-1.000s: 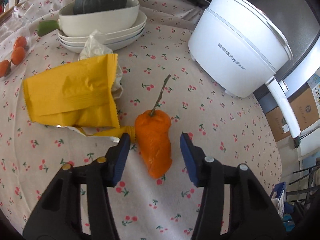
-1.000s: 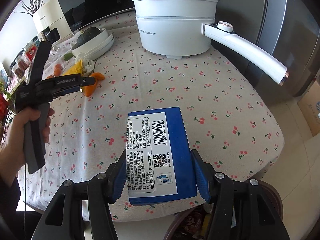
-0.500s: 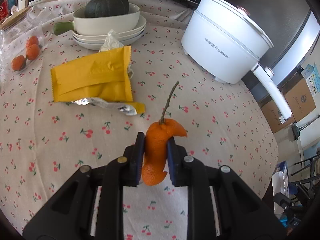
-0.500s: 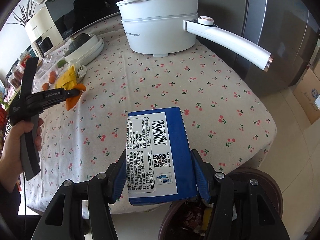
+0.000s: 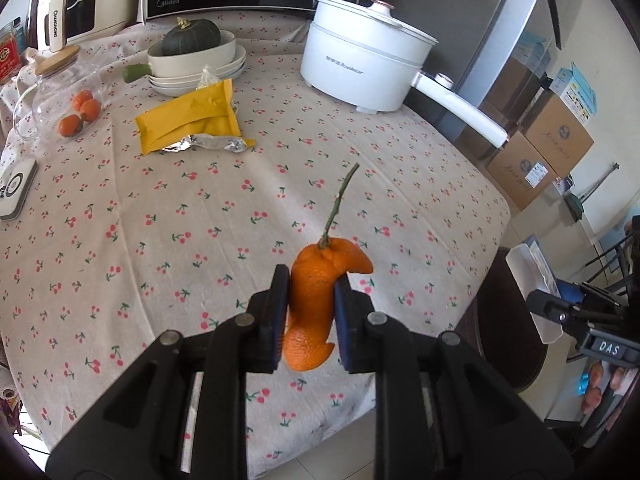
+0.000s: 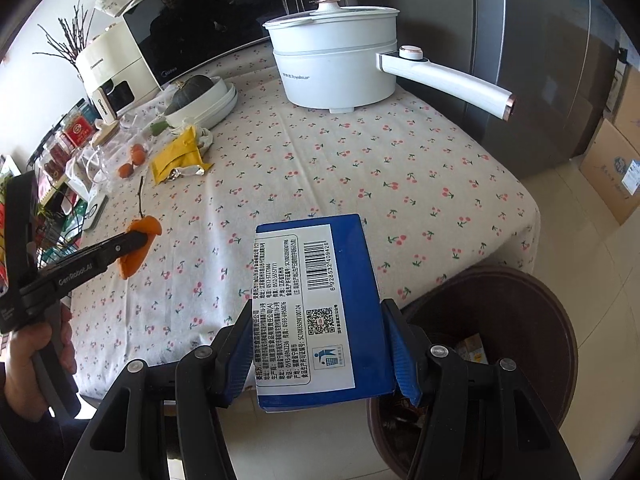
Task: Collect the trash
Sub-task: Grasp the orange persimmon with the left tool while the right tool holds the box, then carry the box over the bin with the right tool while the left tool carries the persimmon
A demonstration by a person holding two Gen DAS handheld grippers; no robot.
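Observation:
My left gripper (image 5: 310, 280) is shut on an orange peel (image 5: 316, 300) with a long green stem, held above the cherry-print tablecloth (image 5: 160, 208). From the right wrist view the peel (image 6: 138, 244) hangs in the left gripper (image 6: 136, 240) near the table's left side. My right gripper (image 6: 320, 356) is shut on a blue box (image 6: 316, 308) with a white barcode label, held off the table's front edge beside a dark brown trash bin (image 6: 500, 344) with litter inside. A yellow wrapper (image 5: 192, 120) lies on the table.
A white Royalstar pot (image 5: 360, 68) with a long handle stands at the back. Stacked white bowls hold a dark squash (image 5: 192, 38). A glass jar (image 5: 60, 96) with small oranges and a white device (image 5: 14, 190) sit left. Cardboard boxes (image 5: 540, 152) stand on the floor at right.
My left gripper closed on the orange peel and lifted it back from the yellow wrapper. My right gripper pulled the blue box back off the table's edge, bringing the bin into view.

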